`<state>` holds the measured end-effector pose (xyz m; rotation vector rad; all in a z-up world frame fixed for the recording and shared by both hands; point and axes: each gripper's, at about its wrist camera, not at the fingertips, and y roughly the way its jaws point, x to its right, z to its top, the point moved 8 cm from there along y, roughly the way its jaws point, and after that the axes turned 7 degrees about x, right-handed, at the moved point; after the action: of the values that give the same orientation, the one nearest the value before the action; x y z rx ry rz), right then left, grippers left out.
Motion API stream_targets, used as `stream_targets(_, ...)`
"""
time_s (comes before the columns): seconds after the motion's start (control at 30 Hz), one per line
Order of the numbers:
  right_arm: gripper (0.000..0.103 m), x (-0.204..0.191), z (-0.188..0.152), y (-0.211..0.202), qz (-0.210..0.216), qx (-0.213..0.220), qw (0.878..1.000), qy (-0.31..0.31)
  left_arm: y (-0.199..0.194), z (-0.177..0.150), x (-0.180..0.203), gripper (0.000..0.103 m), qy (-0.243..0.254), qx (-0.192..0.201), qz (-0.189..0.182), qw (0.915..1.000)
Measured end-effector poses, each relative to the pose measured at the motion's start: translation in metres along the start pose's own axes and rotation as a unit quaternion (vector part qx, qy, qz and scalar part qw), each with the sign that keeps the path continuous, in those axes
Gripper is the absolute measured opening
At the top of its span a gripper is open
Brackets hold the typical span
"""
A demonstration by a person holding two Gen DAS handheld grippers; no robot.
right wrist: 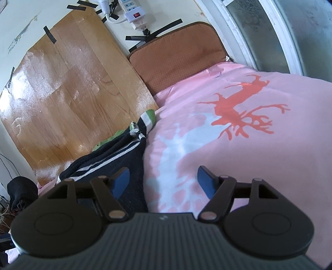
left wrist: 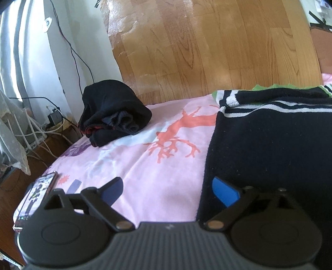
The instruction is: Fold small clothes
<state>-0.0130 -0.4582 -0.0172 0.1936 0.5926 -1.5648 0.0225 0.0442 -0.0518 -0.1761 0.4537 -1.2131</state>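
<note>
A dark navy garment with white stripes and green trim (left wrist: 269,145) lies flat on the pink bedcover (left wrist: 145,166). It also shows in the right wrist view (right wrist: 124,164), at the left. My left gripper (left wrist: 168,189) is open and empty, astride the garment's left edge, its right fingertip over the cloth. My right gripper (right wrist: 164,180) is open and empty, astride the garment's right edge, its left fingertip over the cloth. A bundle of dark clothes (left wrist: 112,116) sits at the bed's far left corner.
A phone (left wrist: 37,195) lies at the bed's left edge. A wood-pattern board (left wrist: 207,45) leans on the wall behind the bed. A brown cushion (right wrist: 178,56) stands at the head. Cables and a power strip (right wrist: 132,10) hang on the wall. A window (right wrist: 290,31) is right.
</note>
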Motion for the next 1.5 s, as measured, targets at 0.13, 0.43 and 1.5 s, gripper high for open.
stream_targets(0.13, 0.075, 0.001, -0.001, -0.002, 0.003, 0.007, 1.000, 0.013, -0.001, -0.001, -0.005, 0.096, -0.020, 0.004, -0.008, 0.9998)
stream_targets(0.43, 0.071, 0.005, 0.000, -0.008, 0.014, -0.001, 1.000, 0.025, 0.000, -0.007, -0.018, 0.096, -0.047, -0.009, -0.068, 0.9965)
stream_targets(1.5, 0.011, -0.055, 0.057, 0.008, 0.165, -0.052, 0.985, -0.026, 0.015, 0.080, -0.027, 0.012, -0.255, -0.086, -0.404, 0.8742)
